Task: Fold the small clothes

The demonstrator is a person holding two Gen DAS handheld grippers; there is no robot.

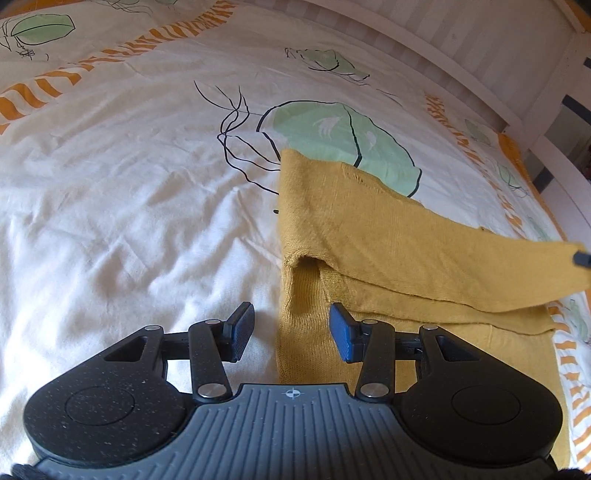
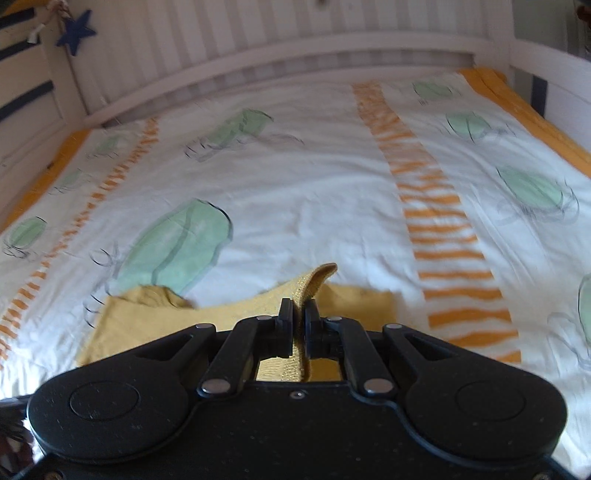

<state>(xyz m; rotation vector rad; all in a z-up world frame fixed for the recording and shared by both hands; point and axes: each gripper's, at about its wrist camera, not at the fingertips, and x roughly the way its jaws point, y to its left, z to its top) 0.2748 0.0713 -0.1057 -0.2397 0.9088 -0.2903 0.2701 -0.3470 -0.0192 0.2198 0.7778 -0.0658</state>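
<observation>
A mustard-yellow knit garment (image 1: pixel 369 236) lies on the bed, partly folded, with its upper layer lifted toward the right. My left gripper (image 1: pixel 291 328) is open and hovers over the garment's near left edge, one finger over the sheet and one over the cloth. My right gripper (image 2: pixel 299 325) is shut on an edge of the garment (image 2: pixel 310 291) and holds it up above the rest of the cloth. A tip of the right gripper (image 1: pixel 583 257) shows at the right edge of the left wrist view, at the lifted corner.
The bed has a white cover (image 1: pixel 129 184) with green leaf prints and orange striped bands (image 2: pixel 443 229). A white slatted bed rail (image 2: pixel 295 55) runs along the far side. A blue star (image 2: pixel 75 31) hangs at the upper left.
</observation>
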